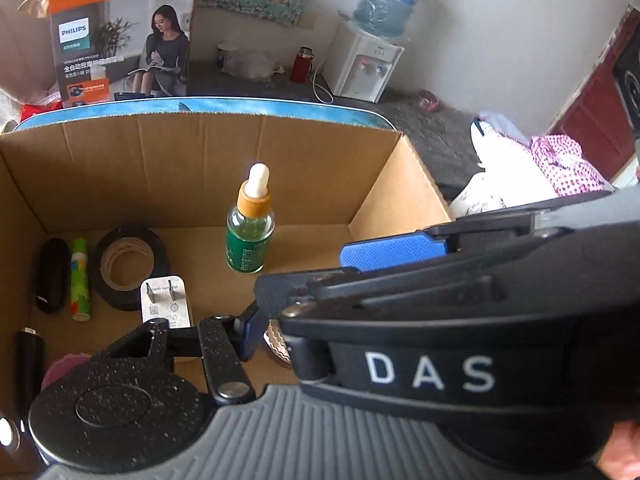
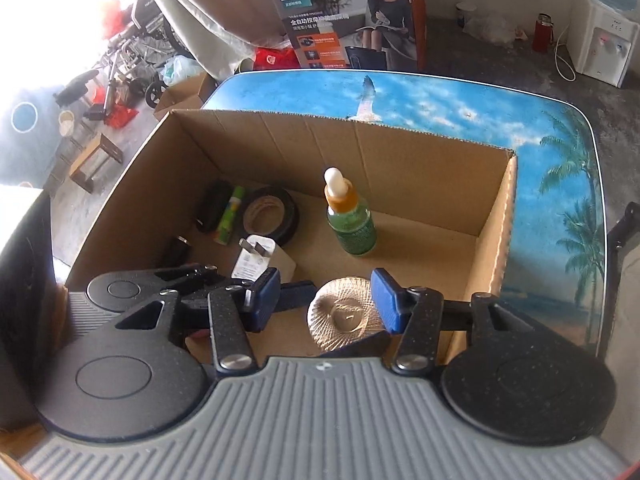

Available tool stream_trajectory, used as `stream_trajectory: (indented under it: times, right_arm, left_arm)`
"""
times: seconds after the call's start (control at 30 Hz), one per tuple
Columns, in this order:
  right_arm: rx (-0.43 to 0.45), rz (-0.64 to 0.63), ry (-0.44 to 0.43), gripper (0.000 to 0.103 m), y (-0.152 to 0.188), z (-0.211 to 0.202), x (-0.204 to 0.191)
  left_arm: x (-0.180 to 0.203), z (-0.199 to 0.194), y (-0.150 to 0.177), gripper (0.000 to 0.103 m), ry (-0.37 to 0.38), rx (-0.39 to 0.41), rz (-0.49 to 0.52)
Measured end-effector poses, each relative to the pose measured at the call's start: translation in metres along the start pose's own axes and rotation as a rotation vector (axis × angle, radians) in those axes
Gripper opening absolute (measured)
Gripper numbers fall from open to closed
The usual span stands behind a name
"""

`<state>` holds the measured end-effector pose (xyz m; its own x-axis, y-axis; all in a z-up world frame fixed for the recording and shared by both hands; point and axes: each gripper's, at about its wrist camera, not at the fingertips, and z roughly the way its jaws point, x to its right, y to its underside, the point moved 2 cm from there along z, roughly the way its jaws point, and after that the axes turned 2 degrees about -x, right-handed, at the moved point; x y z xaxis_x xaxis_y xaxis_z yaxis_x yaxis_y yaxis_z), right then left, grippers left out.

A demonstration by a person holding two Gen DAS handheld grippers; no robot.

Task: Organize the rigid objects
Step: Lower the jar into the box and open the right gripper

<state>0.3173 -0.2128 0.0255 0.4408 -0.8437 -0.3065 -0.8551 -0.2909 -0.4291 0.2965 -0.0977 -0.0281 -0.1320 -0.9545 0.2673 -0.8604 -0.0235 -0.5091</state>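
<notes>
- Left wrist view: a cardboard box [image 1: 200, 184] fills the frame, with a dropper bottle [image 1: 250, 236] of green liquid standing upright near the middle of its floor.
- Along the box's left side lie a black tape roll [image 1: 128, 266], a green patterned tube [image 1: 79, 280] and a dark cylinder [image 1: 52, 274], side by side; a white plug adapter [image 1: 166, 304] lies just in front of the tape.
- The right gripper [image 1: 320, 280] crosses this view from the right — its body, lettered "DAS", hides most of the left gripper's own fingers, so only one blue pad [image 1: 250, 330] shows and I cannot tell how the left tongs stand.
- A sliver of the glass dish [image 1: 276, 344] peeks out beneath the right gripper.
- Behind the box: a Philips carton [image 1: 120, 40] and a water dispenser [image 1: 368, 68], which this view shows whole.
- Right wrist view: here the glass dish [image 2: 346, 314] is plain — a round, ribbed clear piece low at the box's near wall, sitting between the right gripper's [image 2: 326, 302] blue pads [image 2: 386, 300].
- The tongs are spread; one pad is touching or almost touching the dish's right rim, while the other is apart from it.
- The left gripper [image 2: 192, 280] lies at the left, just over the adapter [image 2: 256, 258].
- Only this view shows the table top [image 2: 460, 104], printed with sky, gull and palms, carrying the box [image 2: 496, 240].
</notes>
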Motion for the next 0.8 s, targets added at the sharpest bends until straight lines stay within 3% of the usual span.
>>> stream_trajectory:
  times: [0.2, 0.4, 0.63, 0.8]
  right_arm:
    - [0.048, -0.001, -0.005, 0.050, 0.006, -0.009, -0.004]
    - [0.183, 0.065, -0.024, 0.052, 0.035, -0.046, -0.008]
    - [0.400, 0.185, -0.018, 0.071, 0.099, -0.099, -0.014]
    - [0.487, 0.261, -0.044, 0.083, 0.151, -0.125, -0.020]
  left_arm:
    - [0.001, -0.004, 0.004, 0.070, 0.005, 0.002, -0.007]
    - [0.006, -0.023, 0.016, 0.075, 0.011, 0.041, 0.034]
    - [0.023, -0.061, 0.042, 0.079, 0.005, 0.092, 0.120]
    - [0.036, -0.093, 0.070, 0.084, -0.008, 0.130, 0.224]
